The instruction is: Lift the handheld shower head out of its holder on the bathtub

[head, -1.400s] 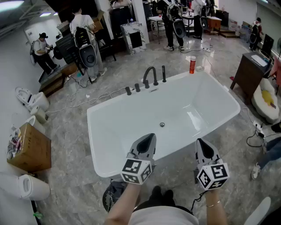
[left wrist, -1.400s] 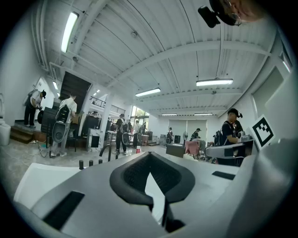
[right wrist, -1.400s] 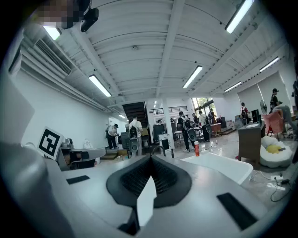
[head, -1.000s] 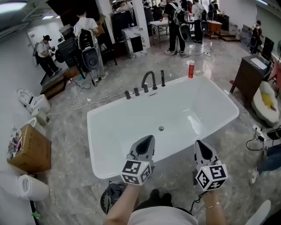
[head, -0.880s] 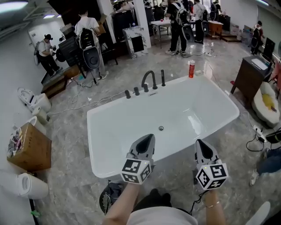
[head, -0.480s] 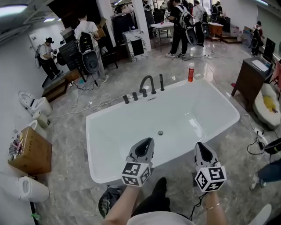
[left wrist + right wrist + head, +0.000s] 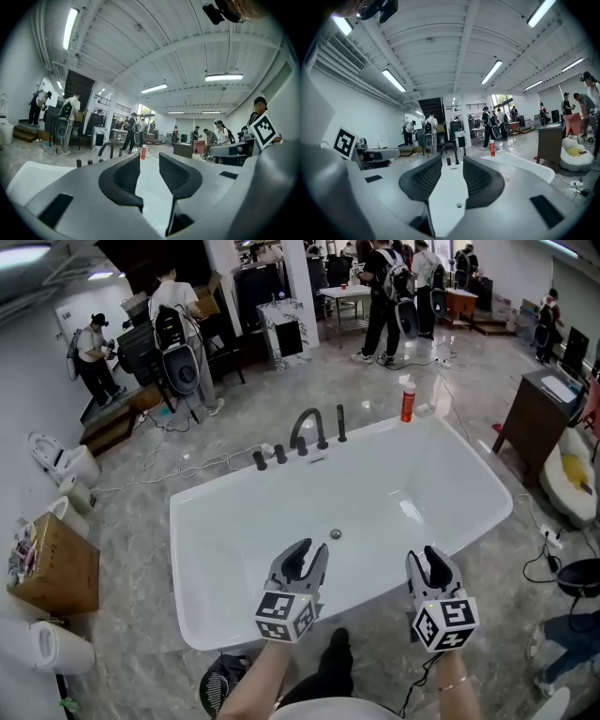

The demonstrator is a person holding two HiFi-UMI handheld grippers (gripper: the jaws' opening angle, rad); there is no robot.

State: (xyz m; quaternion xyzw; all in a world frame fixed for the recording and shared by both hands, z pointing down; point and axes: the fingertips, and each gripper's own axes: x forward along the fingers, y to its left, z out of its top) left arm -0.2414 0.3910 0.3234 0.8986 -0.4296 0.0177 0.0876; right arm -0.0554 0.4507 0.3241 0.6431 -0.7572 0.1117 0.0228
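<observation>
Across the bathtub [image 7: 174, 549], on its far rim, the handheld shower head [image 7: 341, 422] stands upright in its holder just beside the faucet [image 7: 306, 428]. Left claw [image 7: 309, 555] and right claw [image 7: 430, 562] hover over the near rim, jaws opening, nothing between them. On so long a reach, a claw could clip the faucet or pinch the slim handle off-centre and drop it.

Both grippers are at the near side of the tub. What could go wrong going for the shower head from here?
1. The handheld shower head stands on the far rim, across the bathtub from the left gripper and right gripper, whose empty jaws are opening; a long lean may unsteady the grasp.
2. It stands close beside the faucet spout, which a jaw could catch.
3. The red bottle on that rim could get knocked.
</observation>
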